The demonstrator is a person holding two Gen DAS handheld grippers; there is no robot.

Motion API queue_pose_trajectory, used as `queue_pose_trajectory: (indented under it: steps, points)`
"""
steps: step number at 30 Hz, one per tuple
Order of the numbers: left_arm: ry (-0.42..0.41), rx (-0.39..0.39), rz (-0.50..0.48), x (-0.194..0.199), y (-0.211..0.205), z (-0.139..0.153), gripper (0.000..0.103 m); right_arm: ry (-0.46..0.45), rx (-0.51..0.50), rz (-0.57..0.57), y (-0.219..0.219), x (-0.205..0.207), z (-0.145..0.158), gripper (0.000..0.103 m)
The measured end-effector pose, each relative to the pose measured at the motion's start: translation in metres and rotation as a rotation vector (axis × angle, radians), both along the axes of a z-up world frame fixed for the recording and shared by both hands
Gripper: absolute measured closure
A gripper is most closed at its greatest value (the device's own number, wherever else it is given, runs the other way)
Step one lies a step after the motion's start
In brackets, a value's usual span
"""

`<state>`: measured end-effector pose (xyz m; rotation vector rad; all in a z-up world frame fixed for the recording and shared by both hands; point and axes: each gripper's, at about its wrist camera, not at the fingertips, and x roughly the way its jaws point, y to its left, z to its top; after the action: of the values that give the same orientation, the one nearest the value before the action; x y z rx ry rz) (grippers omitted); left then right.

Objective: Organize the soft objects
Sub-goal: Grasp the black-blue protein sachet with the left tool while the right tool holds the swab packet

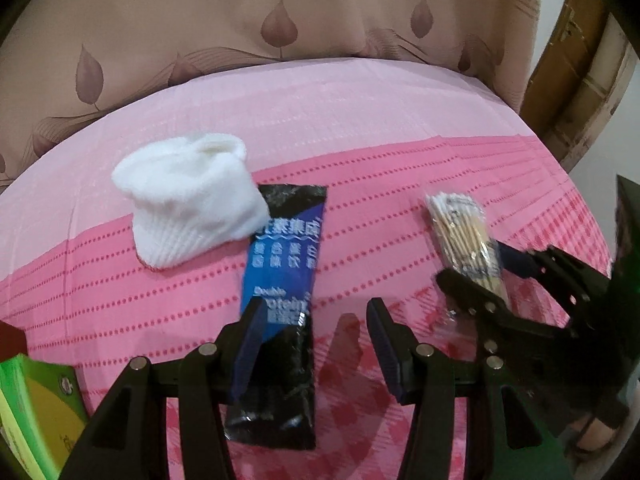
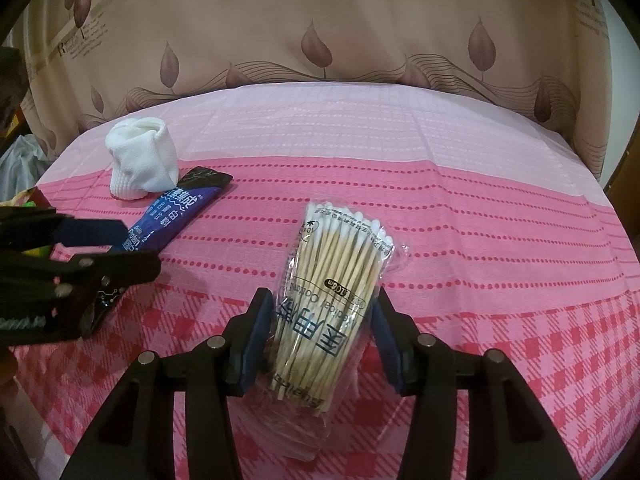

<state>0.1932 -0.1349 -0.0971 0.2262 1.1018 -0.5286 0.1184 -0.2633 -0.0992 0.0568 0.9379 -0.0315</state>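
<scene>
A rolled white sock [image 1: 188,200] [image 2: 140,160] lies on the pink cloth, its edge resting on the top of a blue and black drink sachet [image 1: 284,264] [image 2: 172,216]. My left gripper [image 1: 316,320] [image 2: 140,248] hangs open over the sachet's lower half, with its left finger above the packet. A clear pack of cotton swabs [image 2: 332,280] [image 1: 464,236] lies to the right. My right gripper [image 2: 320,304] [image 1: 472,268] is closed around the pack's lower half, a pad against each side.
A pink checked tablecloth [image 1: 360,120] covers the surface. A green and yellow box [image 1: 32,408] sits at its near left edge. A beige leaf-print curtain [image 2: 320,20] hangs behind, and wooden furniture [image 1: 572,80] stands at the far right.
</scene>
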Motion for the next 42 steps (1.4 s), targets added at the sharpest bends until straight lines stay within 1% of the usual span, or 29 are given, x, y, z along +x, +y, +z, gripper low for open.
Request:
queue_pose_trajectory:
  steps: [8, 11, 12, 13, 14, 19, 30, 31, 33, 34, 40, 42]
  points:
    - [-0.028, 0.020, 0.019, 0.005, 0.003, -0.006, 0.050, 0.001, -0.001, 0.000, -0.001, 0.001, 0.000, 0.055]
    - [-0.033, 0.056, 0.044, 0.009, 0.004, -0.013, 0.050, 0.001, -0.003, -0.001, 0.000, 0.001, 0.001, 0.055]
    - [-0.009, 0.050, 0.046, 0.012, 0.005, -0.017, 0.050, 0.001, -0.004, -0.001, 0.000, 0.001, 0.001, 0.055]
    - [-0.018, 0.024, 0.056, 0.012, 0.008, -0.016, 0.050, 0.001, -0.005, -0.001, 0.001, 0.000, 0.001, 0.055]
    - [-0.013, 0.019, 0.060, 0.012, 0.009, -0.017, 0.050, 0.001, -0.006, -0.001, 0.002, 0.000, 0.000, 0.055]
    - [-0.027, 0.050, 0.044, 0.013, 0.004, -0.015, 0.050, 0.003, -0.015, -0.002, 0.003, 0.001, 0.000, 0.055]
    - [-0.033, 0.057, 0.053, 0.011, 0.003, -0.015, 0.050, 0.005, -0.019, -0.002, 0.003, 0.002, 0.001, 0.055]
    - [-0.034, 0.057, 0.055, 0.010, 0.003, -0.015, 0.051, 0.005, -0.019, -0.002, 0.004, 0.003, 0.001, 0.055]
    - [-0.037, 0.055, 0.056, 0.009, 0.003, -0.014, 0.059, 0.005, -0.020, -0.002, 0.004, 0.002, 0.001, 0.055]
    - [-0.040, 0.054, 0.059, 0.008, 0.003, -0.013, 0.061, 0.005, -0.020, -0.002, 0.004, 0.003, 0.001, 0.055]
    - [-0.044, 0.063, 0.060, 0.004, 0.004, -0.012, 0.065, 0.005, -0.021, -0.002, 0.004, 0.002, 0.001, 0.055]
    - [-0.045, 0.055, 0.062, 0.002, 0.005, -0.011, 0.066, 0.005, -0.020, -0.002, 0.004, 0.002, 0.001, 0.055]
